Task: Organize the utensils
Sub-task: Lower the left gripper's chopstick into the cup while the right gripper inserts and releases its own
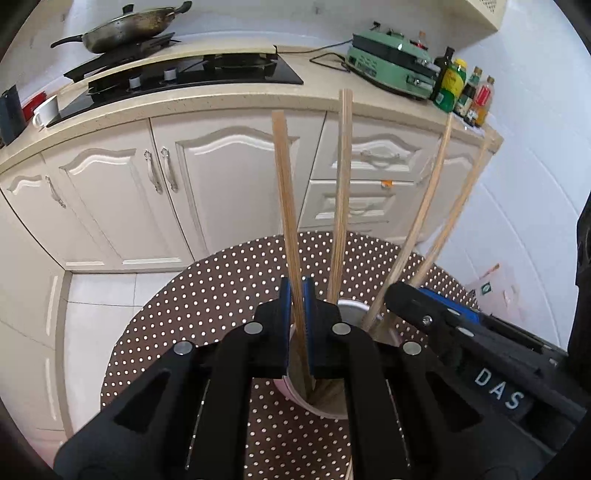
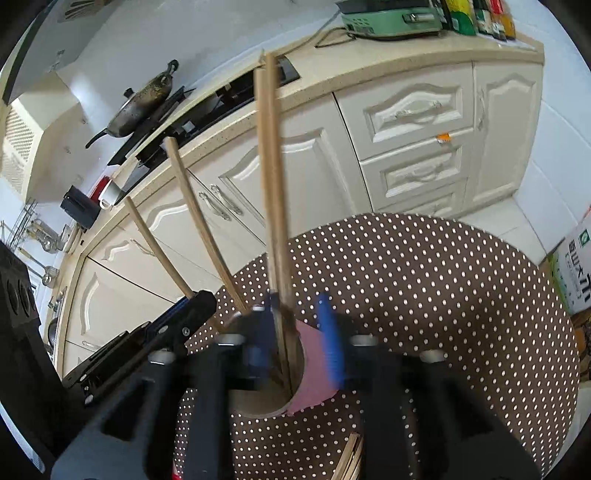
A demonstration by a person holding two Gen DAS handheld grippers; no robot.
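A pink cup [image 1: 317, 400] stands on the round dotted table [image 1: 207, 295] and holds several wooden chopsticks. My left gripper [image 1: 297, 295] is shut on one upright chopstick pair [image 1: 286, 192], whose lower end is inside the cup. Other chopsticks [image 1: 341, 192] lean out of the cup to the right. In the right wrist view the pink cup [image 2: 314, 365] sits between my right gripper's fingers [image 2: 330, 343]. The right gripper [image 2: 299, 314] is open, with a chopstick pair [image 2: 271, 177] standing loose in the cup beside its left finger. It also shows in the left wrist view [image 1: 436, 317].
White kitchen cabinets [image 1: 229, 177] and a counter with a gas hob [image 1: 192, 74], a wok [image 1: 125, 29], a green appliance [image 1: 391, 62] and bottles [image 1: 461, 92] stand behind the table. A cardboard box [image 2: 576, 266] is at the right. More chopsticks [image 2: 351, 458] lie on the table near me.
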